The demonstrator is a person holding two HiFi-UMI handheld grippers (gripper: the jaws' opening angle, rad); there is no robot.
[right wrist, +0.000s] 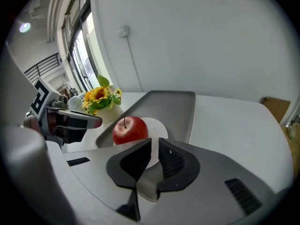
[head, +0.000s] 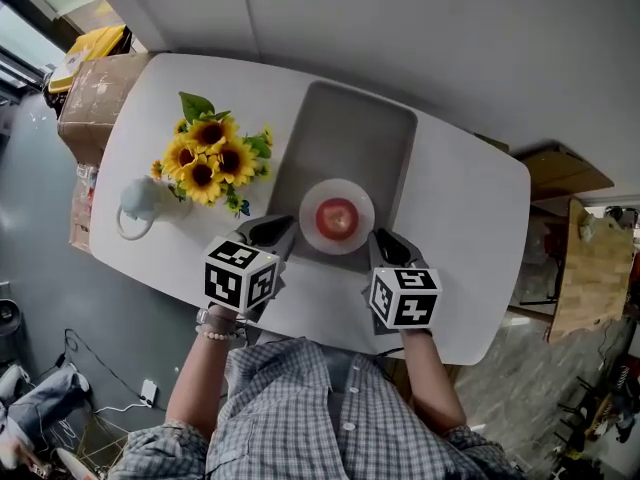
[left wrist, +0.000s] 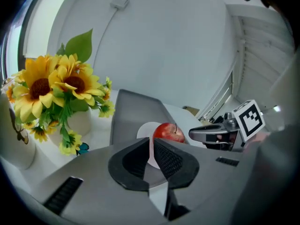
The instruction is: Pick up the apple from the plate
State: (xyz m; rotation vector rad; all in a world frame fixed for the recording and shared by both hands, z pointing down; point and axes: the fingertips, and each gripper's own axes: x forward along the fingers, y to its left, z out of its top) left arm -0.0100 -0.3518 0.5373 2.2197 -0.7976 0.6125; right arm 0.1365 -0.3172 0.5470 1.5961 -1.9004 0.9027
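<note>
One apple (head: 338,217) sits on the plate (head: 337,248). The left gripper (head: 280,228) and right gripper (head: 384,240) flank the plate, both pressed together and empty. We judge the apple firm, smooth and light; grip across its widest middle.

Not spotting any readable text, brand or number here, only coded square markers (head: 240,274) are showing on the left gripper (head: 276,231) and right gripper (head: 386,240).

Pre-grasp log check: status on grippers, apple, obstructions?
Left gripper, right gripper: jaws shut, empty, either side of the plate. Apple on plate, untouched. Nothing in the way; sunflowers well aside.
</note>
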